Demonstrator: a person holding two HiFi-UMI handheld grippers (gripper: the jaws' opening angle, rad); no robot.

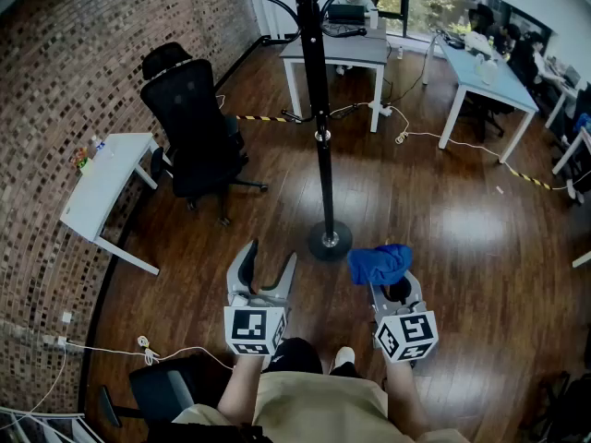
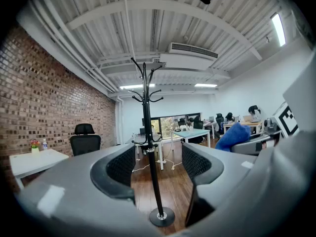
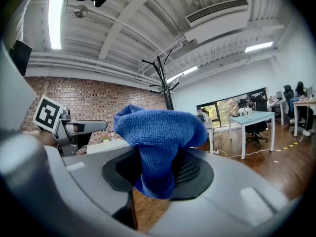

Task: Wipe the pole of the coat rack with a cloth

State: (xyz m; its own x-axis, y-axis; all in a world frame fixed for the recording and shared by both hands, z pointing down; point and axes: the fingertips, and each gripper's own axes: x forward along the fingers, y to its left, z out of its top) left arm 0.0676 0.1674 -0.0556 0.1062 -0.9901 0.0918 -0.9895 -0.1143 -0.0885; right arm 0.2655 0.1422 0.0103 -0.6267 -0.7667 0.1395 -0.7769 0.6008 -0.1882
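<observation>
Toward the upper middle of the head view stands the tall black metal coat rack pole (image 1: pixel 319 127). It rises from a small round black base (image 1: pixel 330 241) on the dark wooden floor (image 1: pixel 462 238). Both claws sit low in the frame, apart from the pole.

The left claw (image 2: pixel 158 167) is spread wide with nothing in it; the pole shows through its gap, some way off. The right claw (image 3: pixel 158 174) is clamped on a bunched blue microfibre cloth (image 3: pixel 158 127), which mushrooms out above the jaws just right of centre.

The cloth looks pinched only by a narrow fold. Dragging it along the pole could likely tug it loose, or let bare jaw plastic scrape the metal. The base looks small for so tall a stand, so a sideways push from the wipe might rock or tip it unless the empty left claw steadies the pole. A cable on the floor behind the base could snag if the rack shifts.

The rack's top is cut off at the upper edge of the head view. There the cloth also covers the right claw's tips, and how deep the fold sits between the jaws cannot be told.
</observation>
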